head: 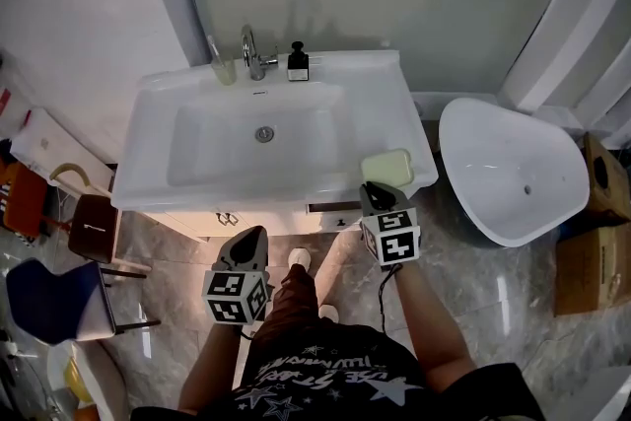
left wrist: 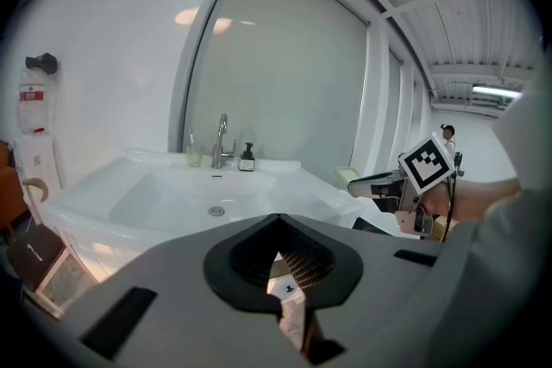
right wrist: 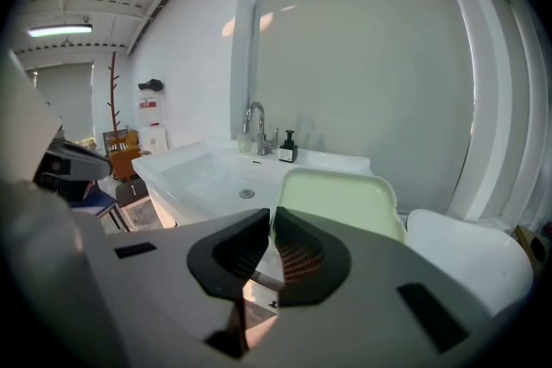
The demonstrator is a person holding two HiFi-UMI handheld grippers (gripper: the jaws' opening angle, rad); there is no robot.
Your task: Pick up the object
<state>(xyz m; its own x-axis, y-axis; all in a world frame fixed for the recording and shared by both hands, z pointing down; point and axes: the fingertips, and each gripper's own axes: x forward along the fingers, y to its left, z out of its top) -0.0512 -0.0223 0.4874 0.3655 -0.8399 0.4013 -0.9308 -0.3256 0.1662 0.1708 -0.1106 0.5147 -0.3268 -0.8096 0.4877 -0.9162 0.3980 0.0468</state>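
White washroom sink (head: 197, 190), our left gripper (head: 257, 233), fingers shut, our right gripper (head: 370, 186), fingers almost shut, beside green dish (head: 386, 167)

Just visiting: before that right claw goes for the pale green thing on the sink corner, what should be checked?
1. Pale green dish visible on the sink's front right corner: ok.
2. Right claw aimed at it, dish just beyond the tips: ok.
3. Right claw wide enough for the dish: not ok, it is shut and empty.
4. Left claw out of the way: ok, shut, empty, off to the side.
5. Room around the dish: ok, soap bottle and tap stand at the back.
6. Dish slippery or heavy: cannot tell.
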